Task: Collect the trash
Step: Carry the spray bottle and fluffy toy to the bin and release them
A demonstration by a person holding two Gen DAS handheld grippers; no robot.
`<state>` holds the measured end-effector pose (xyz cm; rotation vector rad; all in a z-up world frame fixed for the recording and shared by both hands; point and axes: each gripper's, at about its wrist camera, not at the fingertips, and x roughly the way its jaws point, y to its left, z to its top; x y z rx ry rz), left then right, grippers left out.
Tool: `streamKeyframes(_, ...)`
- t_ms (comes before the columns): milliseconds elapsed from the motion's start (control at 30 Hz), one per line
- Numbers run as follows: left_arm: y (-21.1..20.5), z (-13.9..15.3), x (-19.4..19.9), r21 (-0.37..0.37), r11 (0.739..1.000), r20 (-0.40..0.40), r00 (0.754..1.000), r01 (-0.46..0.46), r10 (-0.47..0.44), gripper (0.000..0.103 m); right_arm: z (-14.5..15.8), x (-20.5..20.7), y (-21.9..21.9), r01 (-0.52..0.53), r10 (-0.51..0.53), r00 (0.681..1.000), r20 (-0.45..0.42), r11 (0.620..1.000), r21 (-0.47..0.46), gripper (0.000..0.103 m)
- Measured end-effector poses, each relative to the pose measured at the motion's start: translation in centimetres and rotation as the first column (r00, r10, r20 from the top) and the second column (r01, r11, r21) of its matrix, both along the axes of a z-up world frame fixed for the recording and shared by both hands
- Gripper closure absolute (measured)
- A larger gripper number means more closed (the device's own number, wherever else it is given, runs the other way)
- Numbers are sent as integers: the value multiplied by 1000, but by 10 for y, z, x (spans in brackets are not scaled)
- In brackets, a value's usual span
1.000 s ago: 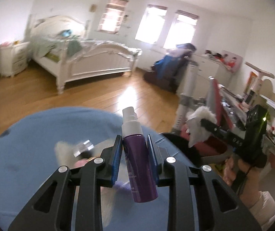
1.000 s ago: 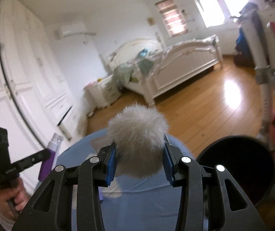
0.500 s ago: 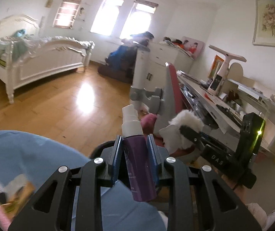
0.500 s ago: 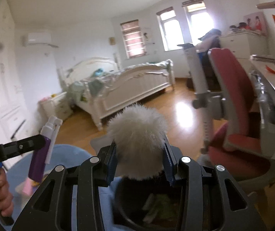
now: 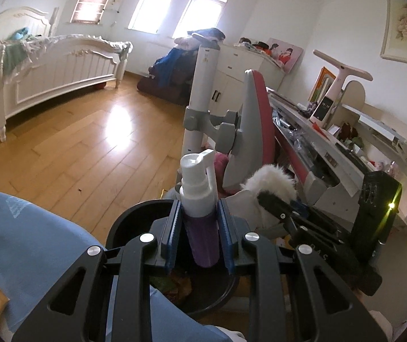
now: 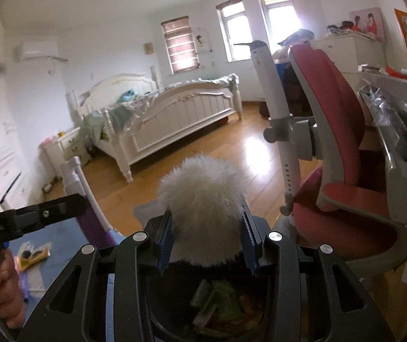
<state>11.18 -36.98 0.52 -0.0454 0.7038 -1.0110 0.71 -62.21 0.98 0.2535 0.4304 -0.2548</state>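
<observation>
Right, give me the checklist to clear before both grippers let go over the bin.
1. Left gripper clamped on purple spray bottle: ok.
2. Right gripper clamped on white fluffy ball: ok.
3. Black bin under the bottle: ok.
4. Bin under the ball, trash already inside: ok.
5. Room left in the bin: cannot tell.
6. Snack wrapper on blue cloth collected: not ok.

Wooden floor (image 5: pixel 69 154), black bin (image 5: pixel 123 225) standing on it beside blue-covered surface (image 5: pixel 32 245) bearing wrappers (image 6: pixel 34 253)
</observation>
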Motion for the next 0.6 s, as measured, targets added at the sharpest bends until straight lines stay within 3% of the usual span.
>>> streamKeyframes(500,-24,-16,12,37,999,-30,999,17,-16,78,-17,13,-4,-1,2,1000,-27,1000,21,61)
streamKeyframes(567,-29,-17,13,52,998,-33,999,21,-19,77,-20,18,-5,-3,4,999,-50,1000,18,54)
streamKeyframes(600,-30,-17,13,65,998,-25,1000,11,-9,75,-21,21,-4,-2,3,998,-66,1000,14,40)
